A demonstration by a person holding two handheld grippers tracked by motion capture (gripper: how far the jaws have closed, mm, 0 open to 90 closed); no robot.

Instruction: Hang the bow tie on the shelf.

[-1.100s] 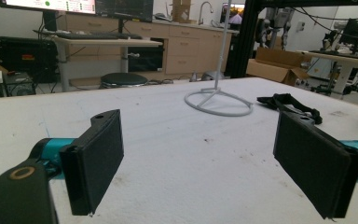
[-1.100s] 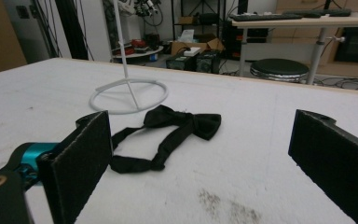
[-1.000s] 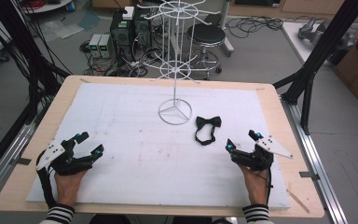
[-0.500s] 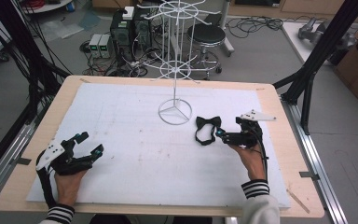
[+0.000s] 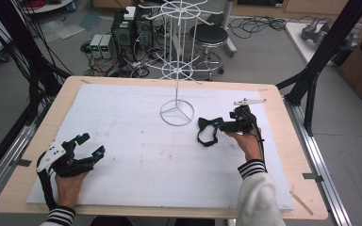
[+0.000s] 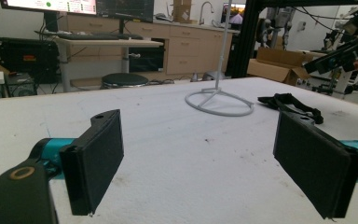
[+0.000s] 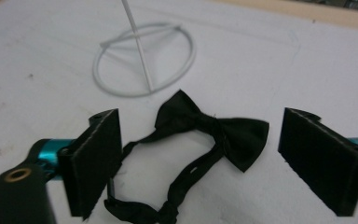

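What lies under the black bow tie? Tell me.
The black fabric bow tie lies flat on the white foam sheet that covers the table; its strap loops beside it. Whatever is beneath the bow itself is covered. The open right claw hovers over it.

Black fabric bow tie [image 7: 212,129] with a thin black neck strap lies flat on the white foam-covered table [image 5: 122,122], just right of the round base of the white wire display stand [image 5: 176,112]; strap curls into a loose closed loop toward the near side, bow part at the far end. Stand is upright, a thin pole rising from a ring base with three spokes, wire tiers higher up.
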